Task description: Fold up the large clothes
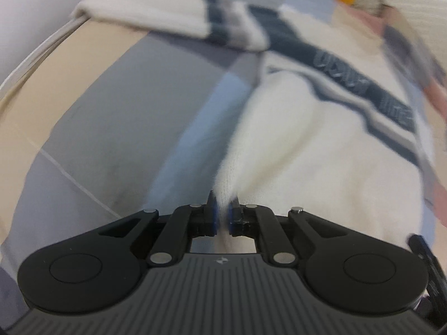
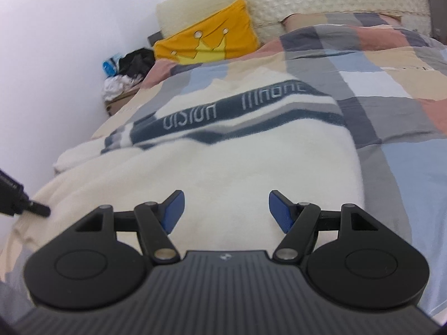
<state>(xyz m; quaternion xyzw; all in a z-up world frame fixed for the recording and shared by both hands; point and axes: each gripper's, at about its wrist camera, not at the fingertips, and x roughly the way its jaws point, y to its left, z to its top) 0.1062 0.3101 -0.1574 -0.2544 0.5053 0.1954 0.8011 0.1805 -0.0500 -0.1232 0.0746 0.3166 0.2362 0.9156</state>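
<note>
Item: cream sweater [image 2: 212,167] with a dark lettered band, lying spread on the checked bed cover [image 2: 391,89], near edge towards the cameras.

Left hand-held gripper [image 1: 222,215]: clenched on a pinch of the sweater's cream cloth, which rises in a ridge to the pads.

Right hand-held gripper [image 2: 226,210]: released, jaws wide over the near hem, nothing between them.

Risks: the pinch looks small, so the fuzzy knit may slip out under a hard pull; with only one side held, the fold could drag skewed or bunch.

View differences: the left wrist view shows the grip and one sleeve [image 1: 145,11] stretched across the bed, blurred. The right wrist view shows the whole front, the yellow crown pillow [image 2: 206,40], and a heap of clothes [image 2: 125,72] by the wall.
</note>
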